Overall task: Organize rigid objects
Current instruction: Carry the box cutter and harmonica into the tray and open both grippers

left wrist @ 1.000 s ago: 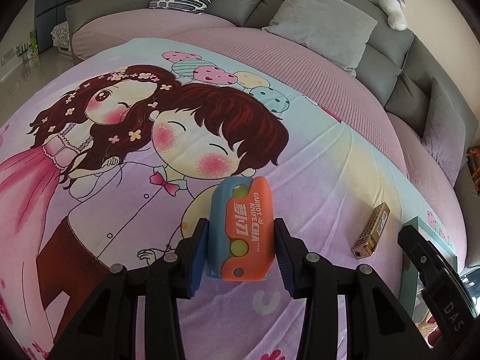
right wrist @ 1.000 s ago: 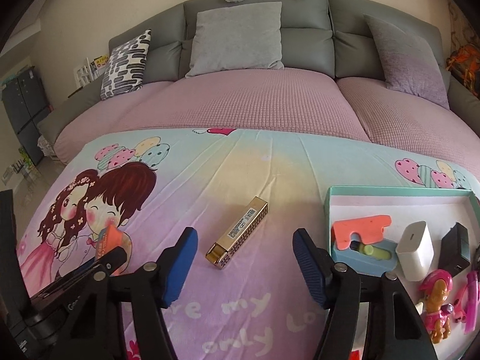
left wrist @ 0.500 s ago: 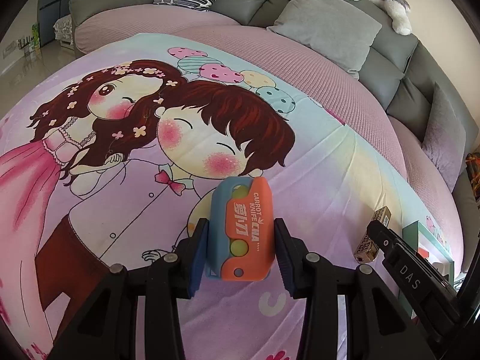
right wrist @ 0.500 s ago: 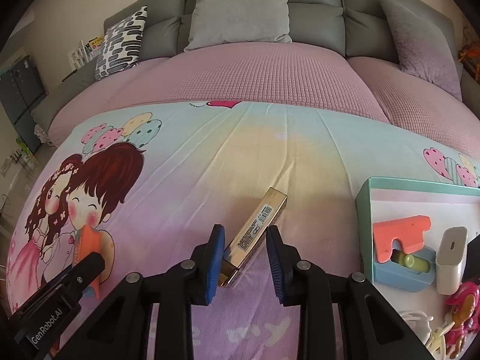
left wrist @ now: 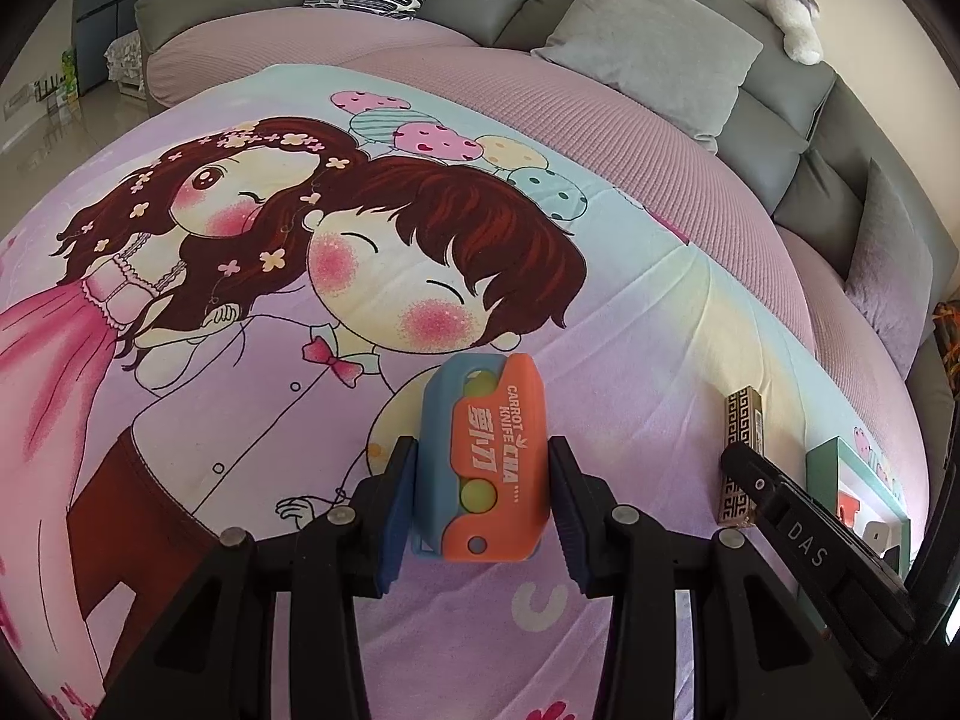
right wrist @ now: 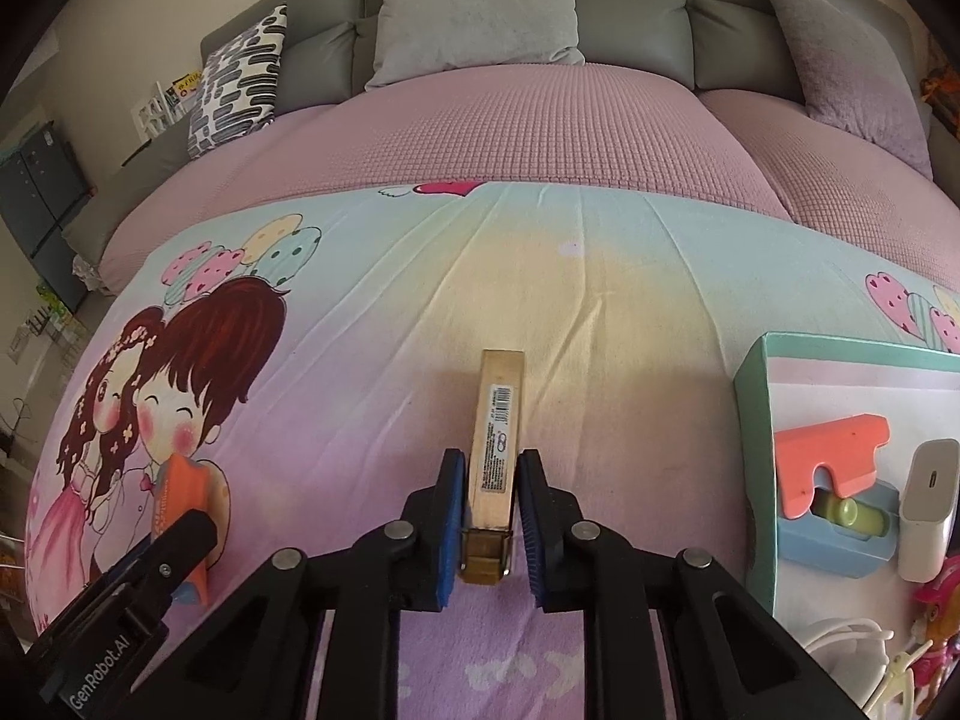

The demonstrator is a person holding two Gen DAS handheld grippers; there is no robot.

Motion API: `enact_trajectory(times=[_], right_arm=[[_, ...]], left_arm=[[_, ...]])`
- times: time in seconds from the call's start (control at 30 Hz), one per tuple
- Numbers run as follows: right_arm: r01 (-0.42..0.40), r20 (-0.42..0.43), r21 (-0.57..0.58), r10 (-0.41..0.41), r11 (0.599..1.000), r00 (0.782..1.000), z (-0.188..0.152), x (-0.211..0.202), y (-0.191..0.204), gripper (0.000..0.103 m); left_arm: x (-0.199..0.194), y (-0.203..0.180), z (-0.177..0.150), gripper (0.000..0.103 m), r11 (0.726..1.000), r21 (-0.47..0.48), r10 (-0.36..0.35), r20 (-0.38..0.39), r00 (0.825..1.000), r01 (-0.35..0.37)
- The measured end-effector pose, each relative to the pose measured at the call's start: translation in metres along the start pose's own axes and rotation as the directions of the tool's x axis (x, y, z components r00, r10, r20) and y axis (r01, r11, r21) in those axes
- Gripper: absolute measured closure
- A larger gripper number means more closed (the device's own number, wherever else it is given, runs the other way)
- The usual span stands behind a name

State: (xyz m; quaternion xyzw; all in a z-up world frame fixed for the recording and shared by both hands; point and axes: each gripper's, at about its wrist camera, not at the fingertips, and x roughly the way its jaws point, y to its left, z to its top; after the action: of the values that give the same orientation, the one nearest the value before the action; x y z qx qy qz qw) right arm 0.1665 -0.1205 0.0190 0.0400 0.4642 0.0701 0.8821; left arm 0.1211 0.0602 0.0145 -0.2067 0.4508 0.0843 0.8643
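Observation:
An orange and blue carrot knife toy point(left wrist: 492, 456) sits between the pads of my left gripper point(left wrist: 483, 480), which is shut on its sides just above the cartoon bedsheet. In the right wrist view the same toy point(right wrist: 180, 492) shows at the lower left. A long gold box point(right wrist: 498, 420) with a barcode label lies on the sheet, pointing away from me. My right gripper point(right wrist: 492, 504) is closing on its near end, and both blue pads press its sides. The gold box point(left wrist: 741, 462) also appears at the right of the left wrist view.
A teal tray point(right wrist: 750, 396) at the right holds another orange and blue toy point(right wrist: 834, 480), a white charger point(right wrist: 927, 504), a small toy figure point(right wrist: 936, 600) and a white cable point(right wrist: 840, 642). Grey cushions point(right wrist: 480, 0) and the sofa back line the far side.
My right gripper came down over the gold box and its jaws went from wide open to pressed on the box, which turned to point straight away. The left gripper kept its hold.

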Motion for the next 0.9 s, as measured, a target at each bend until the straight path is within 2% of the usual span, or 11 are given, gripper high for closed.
enact_trajectory(times=[0.37, 0.63, 0.9], right_arm=[[-0.036, 0.04, 0.064, 0.033, 0.997, 0.999, -0.026, -0.037, -0.016, 0.086], [-0.011, 0.104, 0.116, -0.001, 0.993, 0.995, -0.037, -0.083, -0.031, 0.087], [0.024, 0.133, 0.17, -0.047, 0.985, 0.99, -0.054, -0.117, -0.051, 0.087]], left_arm=[[-0.024, -0.003, 0.005, 0.059, 1.0, 0.004, -0.026, 0.056, 0.998, 0.026], [-0.041, -0.018, 0.006, 0.059, 0.998, 0.039, -0.048, 0.09, 0.995, 0.045], [-0.056, -0.04, 0.005, 0.059, 0.992, 0.092, -0.092, 0.112, 0.989, 0.082]])
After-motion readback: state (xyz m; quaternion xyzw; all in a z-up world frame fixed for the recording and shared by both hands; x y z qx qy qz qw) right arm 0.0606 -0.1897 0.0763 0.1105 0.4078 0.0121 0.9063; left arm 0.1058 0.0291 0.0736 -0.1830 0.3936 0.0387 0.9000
